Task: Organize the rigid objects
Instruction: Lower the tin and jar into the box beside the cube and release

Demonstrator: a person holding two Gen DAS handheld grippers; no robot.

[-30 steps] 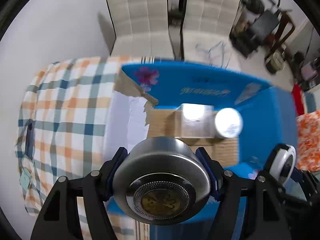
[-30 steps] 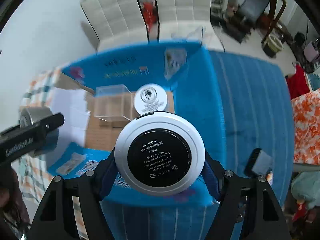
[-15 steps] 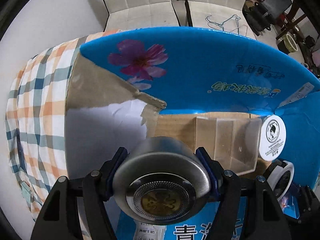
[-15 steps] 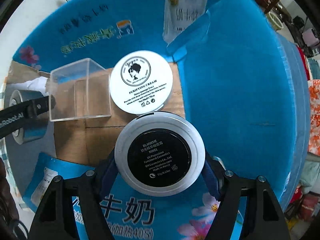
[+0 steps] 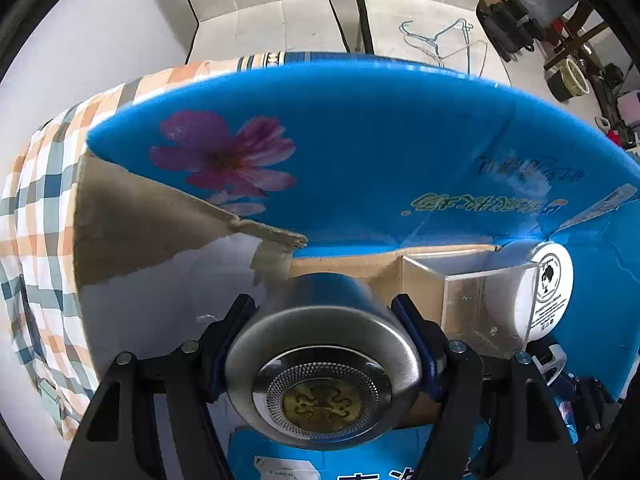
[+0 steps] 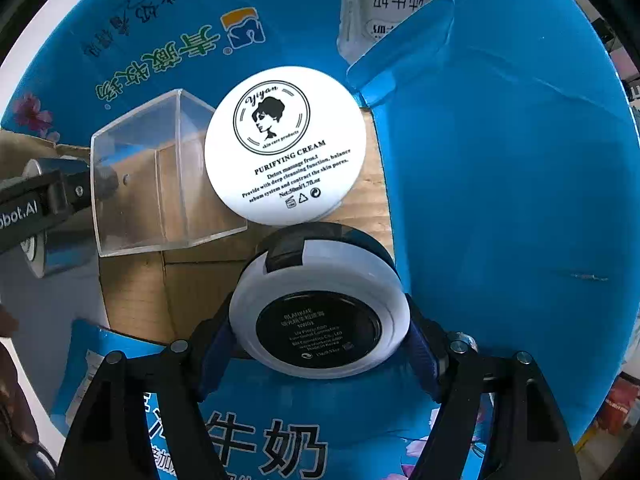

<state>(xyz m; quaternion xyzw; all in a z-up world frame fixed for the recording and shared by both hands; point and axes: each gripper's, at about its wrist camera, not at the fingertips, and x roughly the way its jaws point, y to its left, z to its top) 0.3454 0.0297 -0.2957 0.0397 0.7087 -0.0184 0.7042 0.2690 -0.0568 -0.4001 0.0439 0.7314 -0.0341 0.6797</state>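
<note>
My left gripper point(image 5: 323, 312) is shut on a silver metal tin point(image 5: 320, 360) and holds it low inside the open blue cardboard box point(image 5: 360, 152), left of a clear acrylic cube point(image 5: 480, 300). My right gripper point(image 6: 318, 316) is shut on a white compact with a black base point(image 6: 320, 320), low in the same box point(image 6: 500, 200), just in front of a white cream jar point(image 6: 284, 144). The cube point(image 6: 160, 176) stands left of the jar. The left gripper and tin show at the left edge point(image 6: 44, 208). The jar shows at right in the left wrist view point(image 5: 548, 292).
The box stands on a checked cloth point(image 5: 44, 200). Its torn brown flap point(image 5: 132, 224) hangs at the left. Two cream padded chairs point(image 5: 272, 8) stand behind on a pale floor, with a wire hanger point(image 5: 440, 40) and dark clutter point(image 5: 540, 12) at the far right.
Both grippers have dropped from above the box down into it, each still holding its object. The right compact now sits close against the cream jar.
</note>
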